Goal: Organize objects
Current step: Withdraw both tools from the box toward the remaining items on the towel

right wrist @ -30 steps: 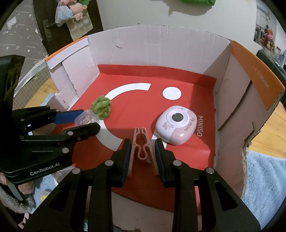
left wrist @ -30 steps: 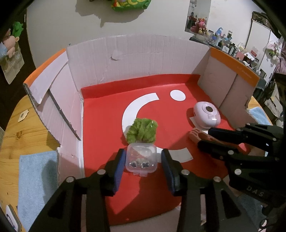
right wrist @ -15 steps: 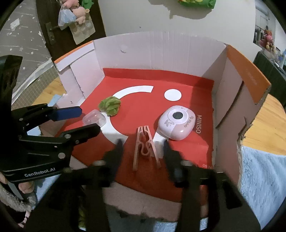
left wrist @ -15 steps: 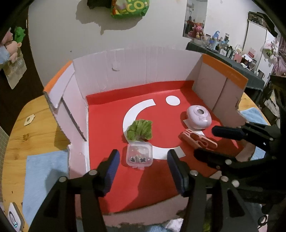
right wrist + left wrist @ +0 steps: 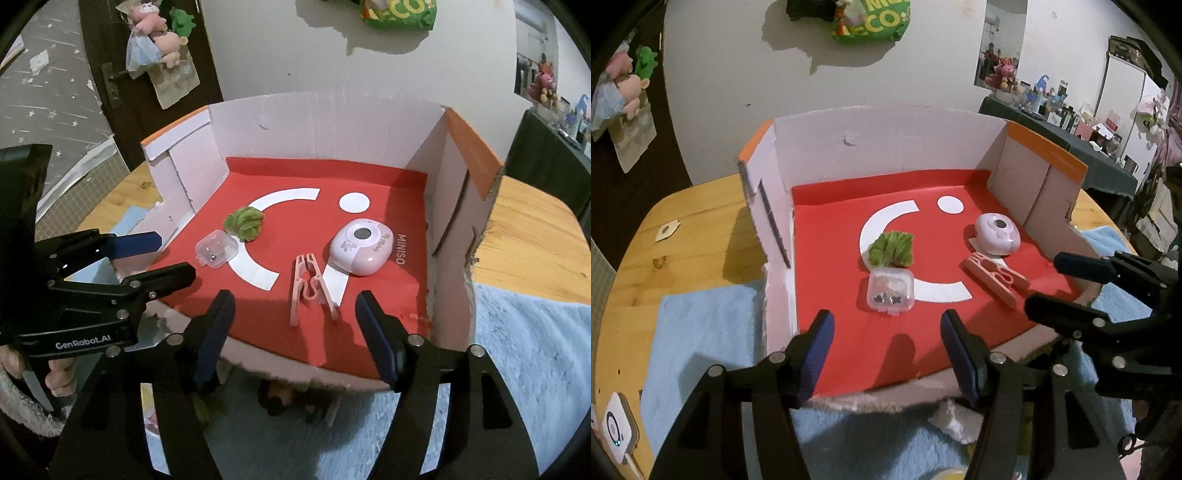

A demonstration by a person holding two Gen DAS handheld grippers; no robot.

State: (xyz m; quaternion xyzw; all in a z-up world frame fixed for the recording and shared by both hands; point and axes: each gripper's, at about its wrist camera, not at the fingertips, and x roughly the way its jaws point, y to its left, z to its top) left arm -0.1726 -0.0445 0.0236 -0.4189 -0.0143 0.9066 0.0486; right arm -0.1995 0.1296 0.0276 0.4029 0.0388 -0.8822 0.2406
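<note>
box floor (image 5: pixel 384 258): "MINISO" | left hand-held gripper (image 5: pixel 173 254): "GenRobot.AI", spread, empty | right hand-held gripper (image 5: pixel 295 325): just opened, empty

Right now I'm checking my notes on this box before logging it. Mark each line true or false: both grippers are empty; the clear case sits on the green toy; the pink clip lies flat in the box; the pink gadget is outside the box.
1. Both grippers are empty: true. The left gripper and right gripper have just been opening, nothing between their fingers.
2. The clear case sits on the green toy: false. It lies beside it on the red floor.
3. The pink clip lies flat in the box: true.
4. The pink gadget is outside the box: false. It is inside, near the right wall.
</note>
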